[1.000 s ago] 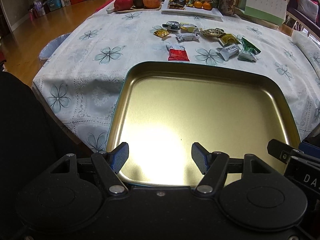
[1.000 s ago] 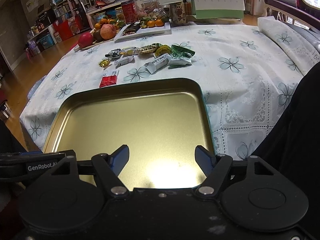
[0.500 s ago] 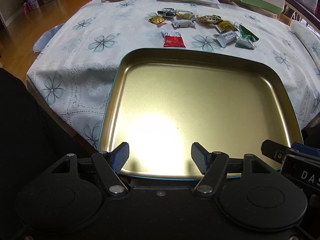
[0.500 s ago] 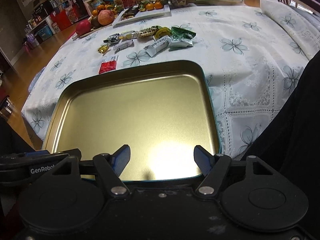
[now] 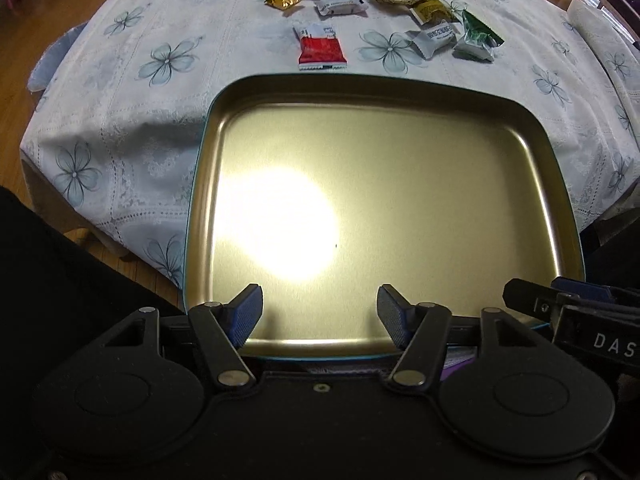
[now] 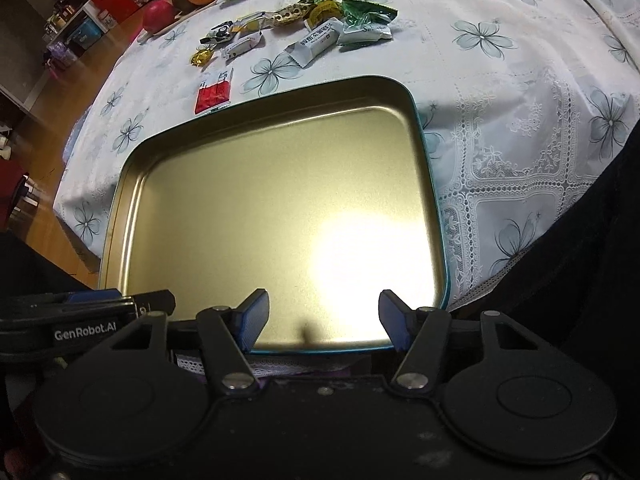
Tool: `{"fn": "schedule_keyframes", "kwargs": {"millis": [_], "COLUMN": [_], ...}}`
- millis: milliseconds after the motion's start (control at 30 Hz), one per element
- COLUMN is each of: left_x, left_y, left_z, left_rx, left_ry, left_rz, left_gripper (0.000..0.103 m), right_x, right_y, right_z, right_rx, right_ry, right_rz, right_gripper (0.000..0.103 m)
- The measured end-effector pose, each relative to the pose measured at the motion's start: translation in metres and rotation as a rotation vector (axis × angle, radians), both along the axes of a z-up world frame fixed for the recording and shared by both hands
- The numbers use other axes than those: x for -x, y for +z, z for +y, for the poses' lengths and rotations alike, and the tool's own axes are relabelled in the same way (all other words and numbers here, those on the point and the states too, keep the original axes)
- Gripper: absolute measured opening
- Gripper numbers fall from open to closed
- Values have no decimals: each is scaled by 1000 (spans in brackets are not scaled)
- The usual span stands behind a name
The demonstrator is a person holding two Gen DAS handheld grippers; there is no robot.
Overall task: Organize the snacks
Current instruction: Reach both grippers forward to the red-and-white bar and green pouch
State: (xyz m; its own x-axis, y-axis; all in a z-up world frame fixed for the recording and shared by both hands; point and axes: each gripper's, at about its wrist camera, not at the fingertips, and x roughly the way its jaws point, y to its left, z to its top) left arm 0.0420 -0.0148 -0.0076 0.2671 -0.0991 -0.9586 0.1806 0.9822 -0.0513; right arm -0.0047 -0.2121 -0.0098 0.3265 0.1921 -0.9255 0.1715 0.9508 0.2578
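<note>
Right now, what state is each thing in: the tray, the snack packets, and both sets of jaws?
Gold tray: empty, flat on the tablecloth.
Red packet: sealed, on the cloth just beyond the tray.
Other snack packets: wrapped, loosely scattered farther back.
Left gripper: jaws closing, nothing between them.
Right gripper: jaws closing, nothing between them.

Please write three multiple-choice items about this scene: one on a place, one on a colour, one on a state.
1. Where does the red packet lie?
A. inside the tray
B. on the tablecloth just beyond the tray
C. on the floor

2. What colour is the tray inside?
A. gold
B. white
C. black

3. What does the tray hold?
A. snacks
B. fruit
C. nothing

Answers:
1 B, it lies on the tablecloth past the far rim.
2 A, the metal shines gold.
3 C, the bottom is bare.
</note>
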Motion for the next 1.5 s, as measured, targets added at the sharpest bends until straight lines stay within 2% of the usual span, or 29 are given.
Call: {"fn": "schedule_keyframes", "kwargs": {"millis": [233,567,1033,1200,1467,1500], "left_x": [-41,-110,-186,-205,-221,-222], "left_y": [23,37,1,-16,-41,-44], "left_z": [-4,0,-11,-16,-22,-23], "left_rx": [2,25,59,56,60,63], "left_ry": [-29,17,37,35,32,35], "left_rz": [-32,-95,-56,-43,15,22], "left_gripper": [65,64,64,64,64,64], "right_x": [-36,-106,-215,-246,-270,-272], "right_y": [18,38,12,-8,-35,-37], "right_z": [-16,-48,-92,-97,-86,-85], "right_rx": [-36,-16,-6,-25,-8,-11], "right_ry": [-8,-61,-217,-232,-215,-215], "right_rz": [-2,-71,-74,-56,-22,-17], "right_gripper": [62,59,57,57,57,60]}}
